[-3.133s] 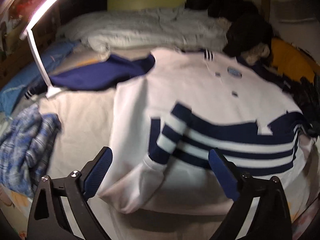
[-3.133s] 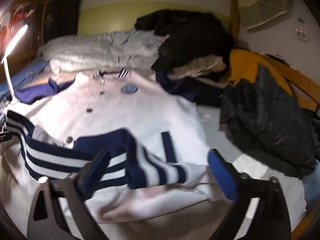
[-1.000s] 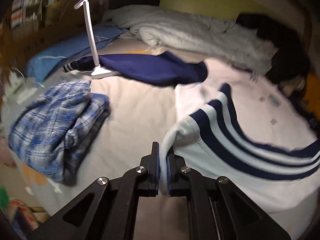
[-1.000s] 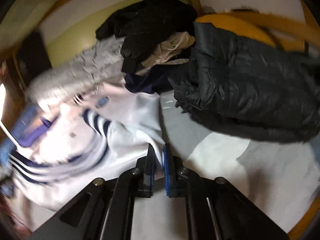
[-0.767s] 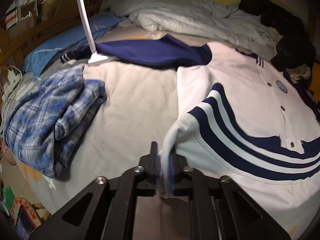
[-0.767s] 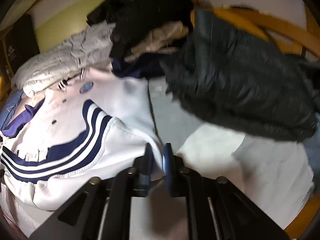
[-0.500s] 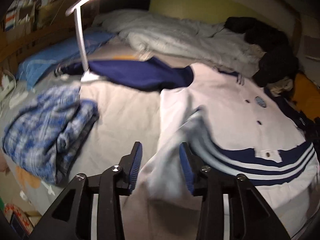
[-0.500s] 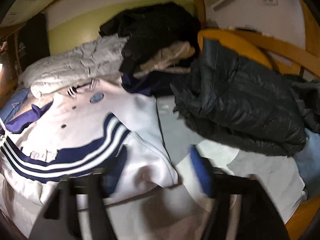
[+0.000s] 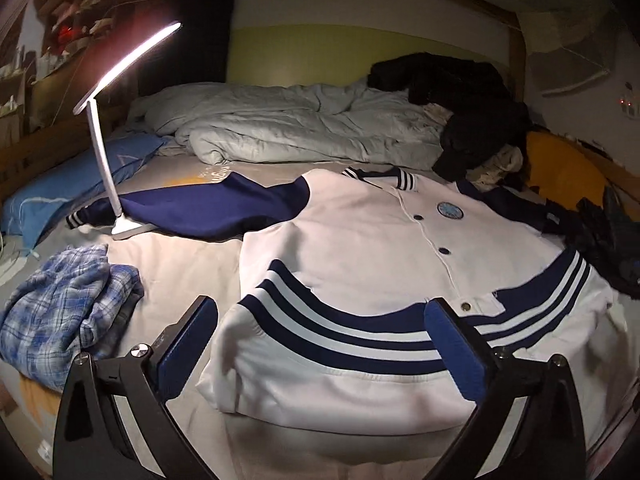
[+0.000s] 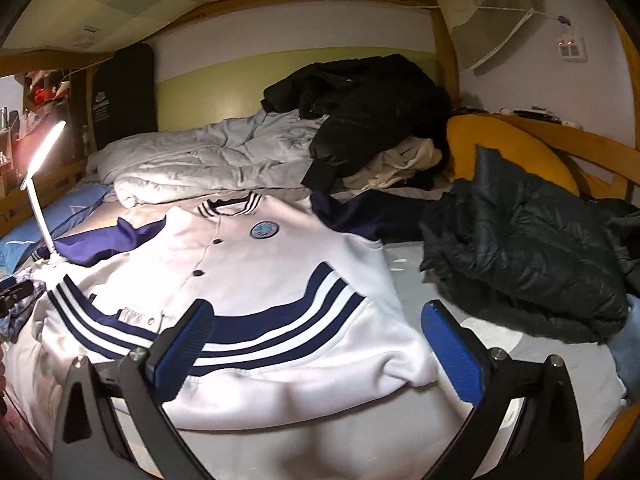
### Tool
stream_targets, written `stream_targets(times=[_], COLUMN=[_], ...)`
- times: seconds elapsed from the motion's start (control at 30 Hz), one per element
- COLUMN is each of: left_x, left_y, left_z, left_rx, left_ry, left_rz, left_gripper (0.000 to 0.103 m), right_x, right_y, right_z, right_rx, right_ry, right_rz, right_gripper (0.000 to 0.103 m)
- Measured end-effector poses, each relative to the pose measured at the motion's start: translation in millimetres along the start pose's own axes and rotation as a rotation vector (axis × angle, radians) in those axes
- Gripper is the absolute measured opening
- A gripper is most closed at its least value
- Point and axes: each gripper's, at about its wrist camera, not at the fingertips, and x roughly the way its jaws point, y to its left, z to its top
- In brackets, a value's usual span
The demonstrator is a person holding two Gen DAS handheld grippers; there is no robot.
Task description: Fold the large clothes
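The bed (image 9: 168, 256) carries the jacket (image 9: 360, 248) across its near middle, collar toward the far quilt (image 9: 280, 128), folded-up striped hem just ahead of both my grippers. My left gripper (image 9: 320, 344) and right gripper (image 10: 316, 344) are opening wide, nothing between their jaws. One navy sleeve (image 9: 208, 208) runs toward the left edge under the lamp (image 9: 104, 152), nearer my left; the right edge is crowded by a black coat (image 10: 520, 248), the left by plaid clothes (image 9: 60, 312).

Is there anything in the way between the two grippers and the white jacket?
Nothing visible. The white jacket lies flat on the bed directly ahead of the left gripper and the right gripper. Both are opening, nothing between their jaws. The lamp and plaid shirt sit off to the side.
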Motion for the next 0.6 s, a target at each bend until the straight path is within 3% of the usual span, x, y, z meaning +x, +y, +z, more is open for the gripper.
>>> stream_targets(times=[0.6], left_x=[6], left_y=[-32], left_z=[-17], left_rx=[0.126], left_ry=[0.032], left_rz=[0.018], left_gripper=[0.103], right_x=[13], right_y=[12], right_z=[-10], right_rx=[-0.040], right_ry=[0.079], right_rz=[-0.025], right_gripper=[0.103])
